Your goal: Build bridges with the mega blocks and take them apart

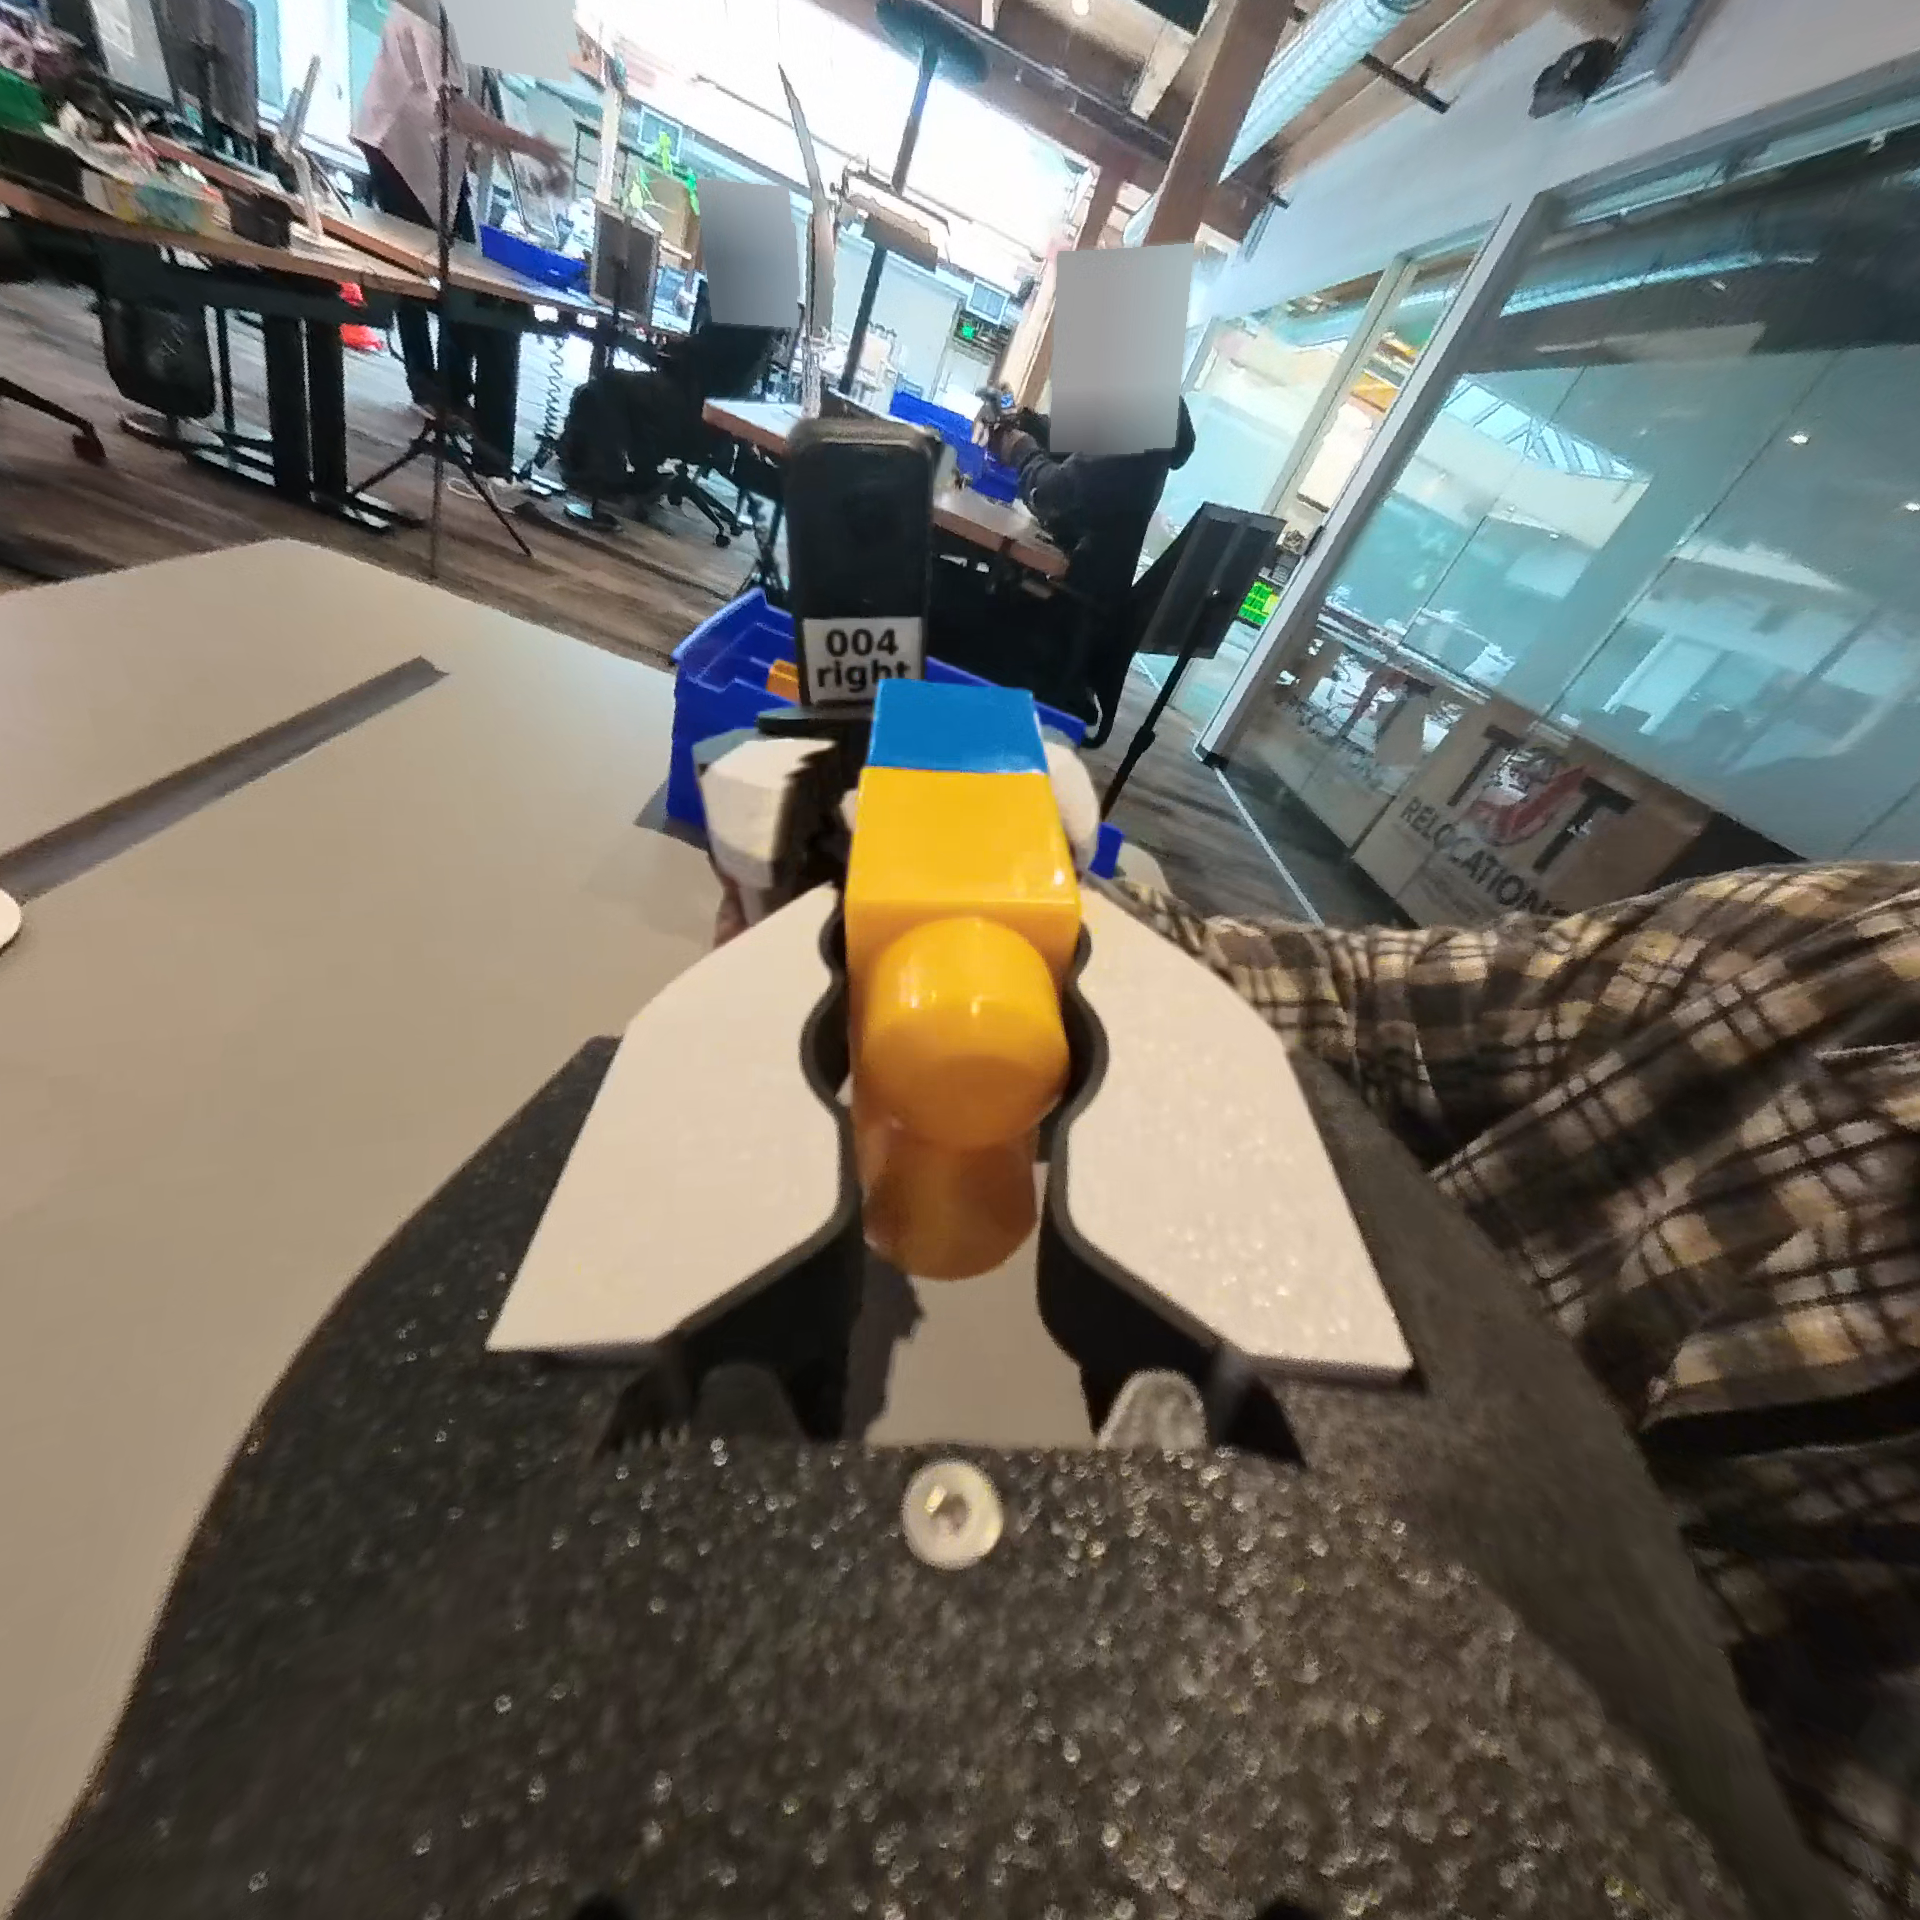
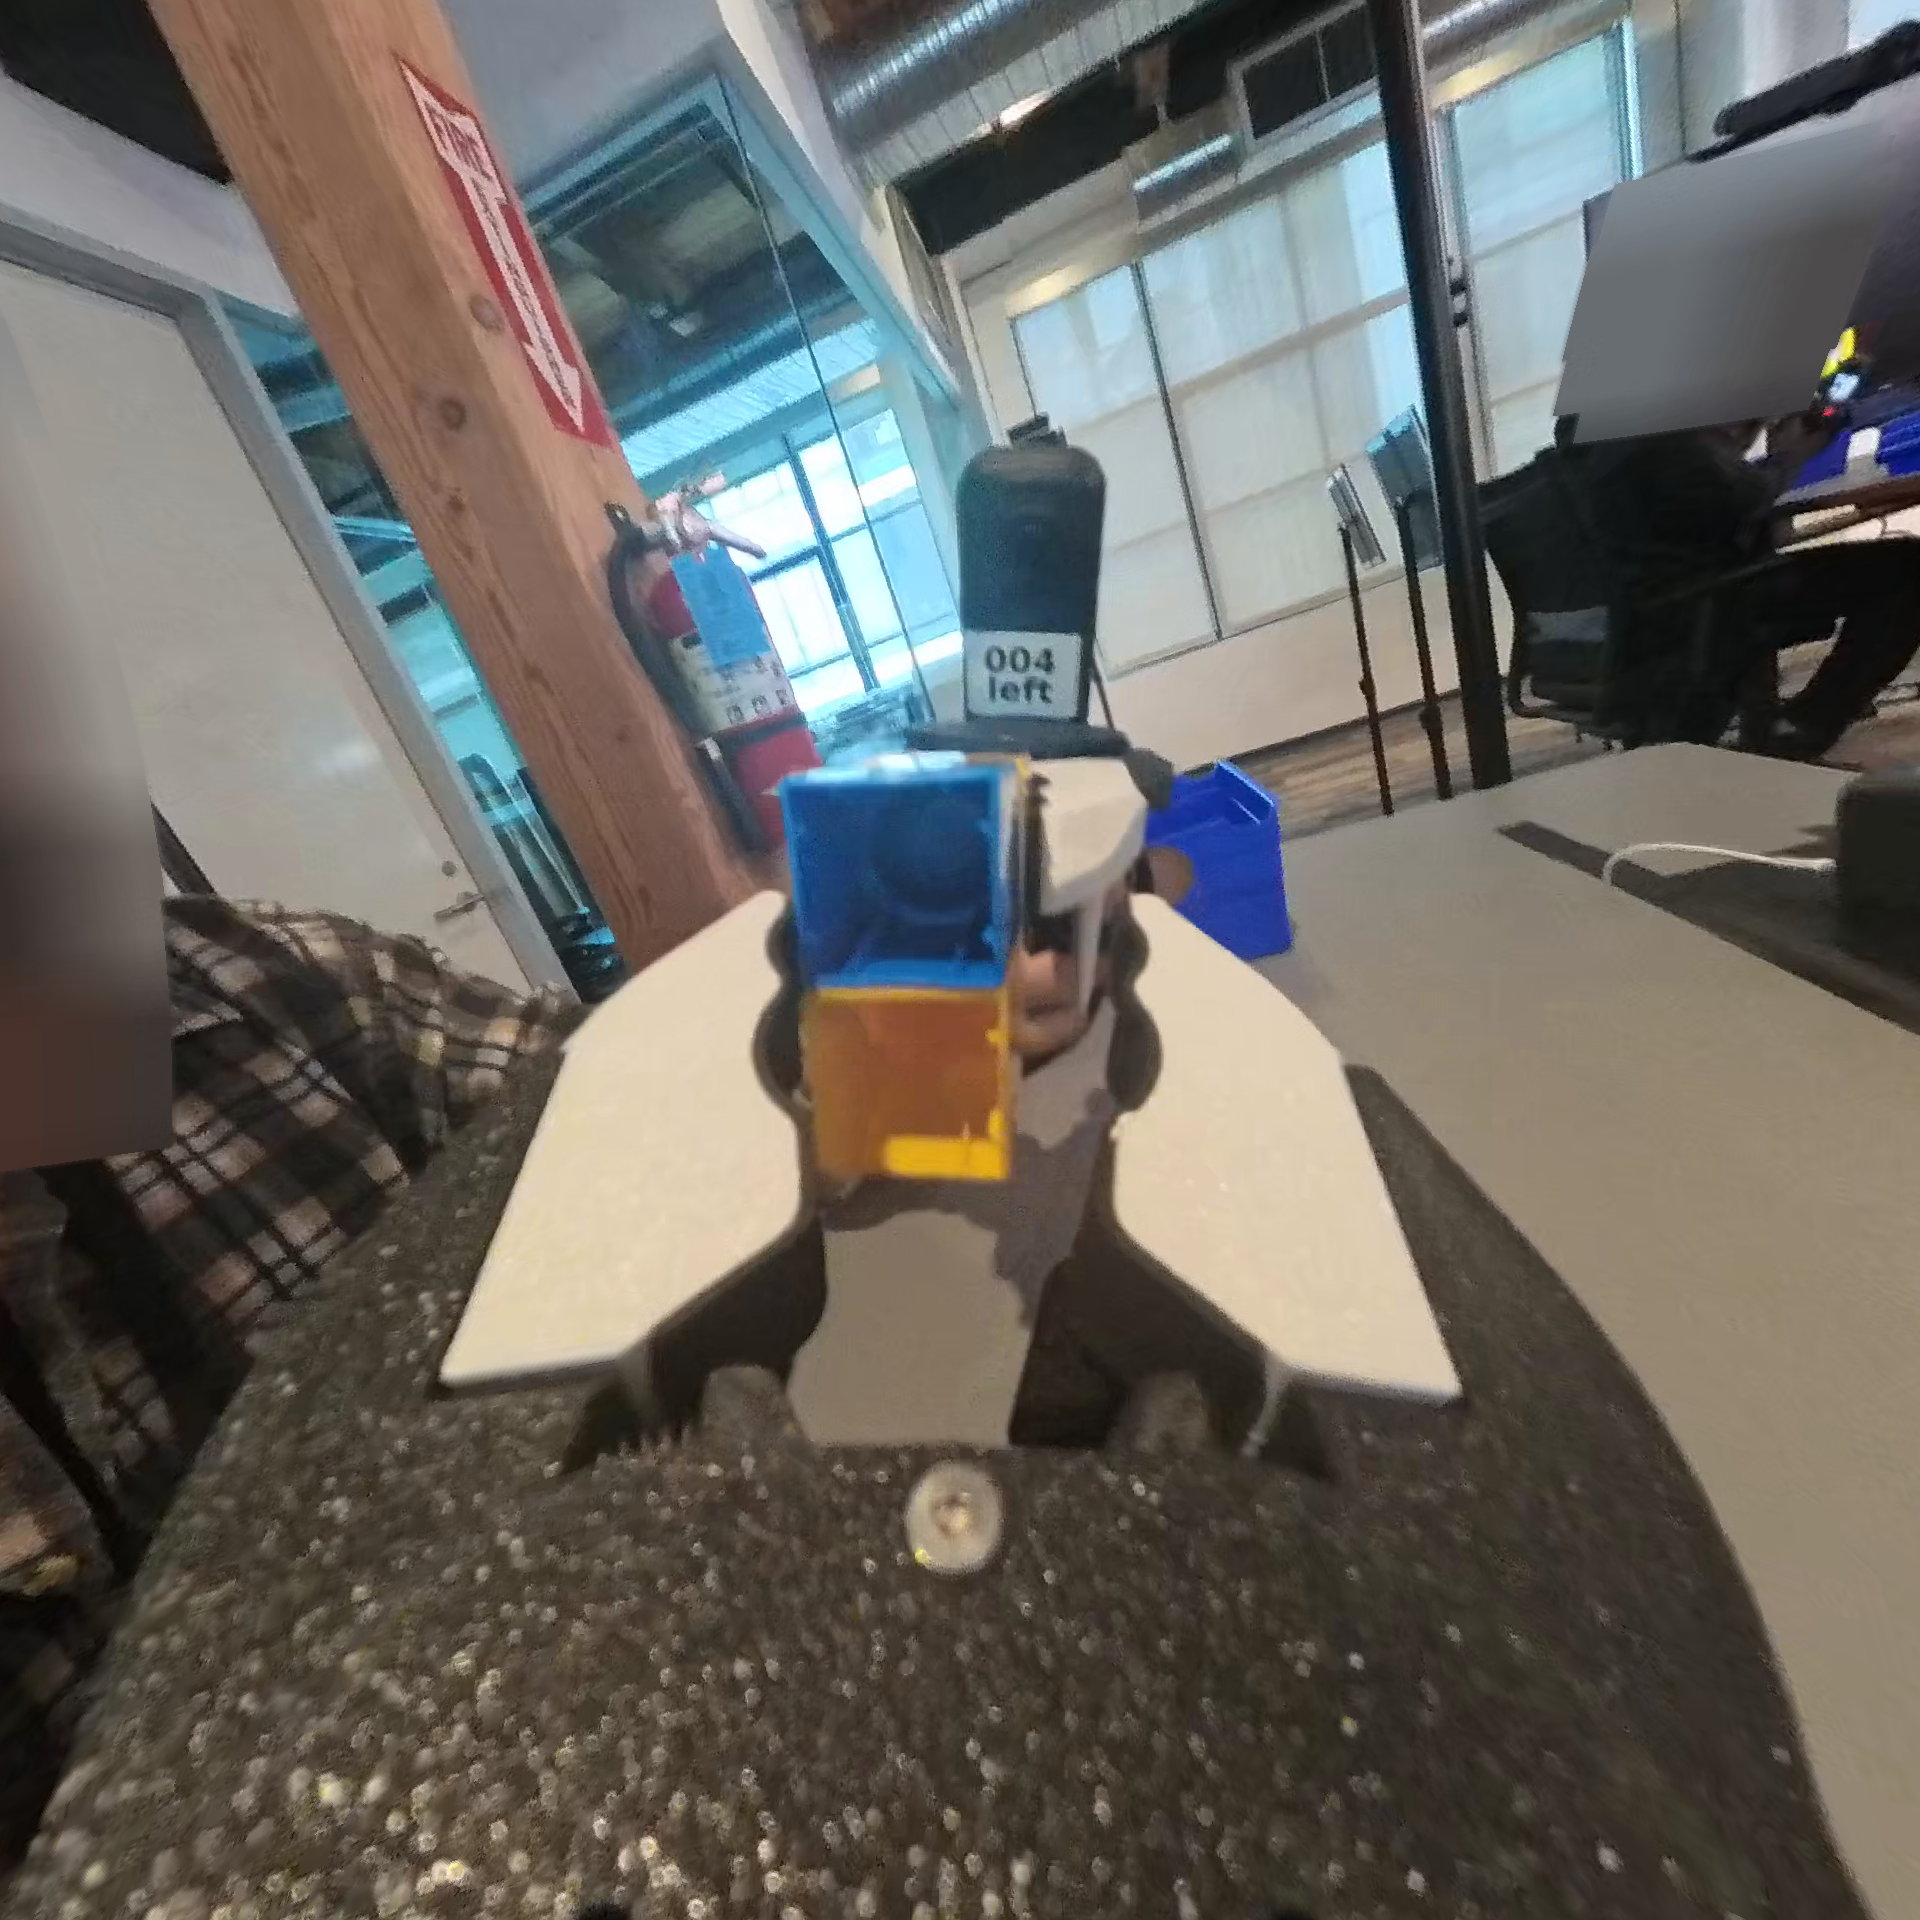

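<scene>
- Left gripper (image 1: 961,997): its two grey-faced fingers (image 1: 727,1122) are clamped against the sides of a yellow block (image 1: 961,862). The block's round studs point back toward the camera, along the gap between the fingers.
- Blue block (image 1: 956,732): joined to the far face of the yellow block, directly ahead of the left gripper's fingertips. The two blocks form one short stack held in the air above the grey tabletop (image 1: 312,883).
- Right gripper (image 2: 951,997): seen from its own wrist, the same stack sits at its fingertips, hollow undersides facing the camera, the blue block (image 2: 894,873) above the yellow block (image 2: 904,1081). The left finger (image 2: 644,1164) lies against the stack's left side. A gap shows between the stack and the right finger, so whether this gripper is pressing on the blocks cannot be told.
- Facing arrangement: the grippers meet tip to tip, each visible beyond the stack in the other's view with a black upright camera housing (image 1: 862,540) above it.
- Blue bin (image 1: 727,675): on the table just beyond the left gripper's tips.
- Plaid sleeve (image 1: 1558,1091): to the right of the left gripper.
</scene>
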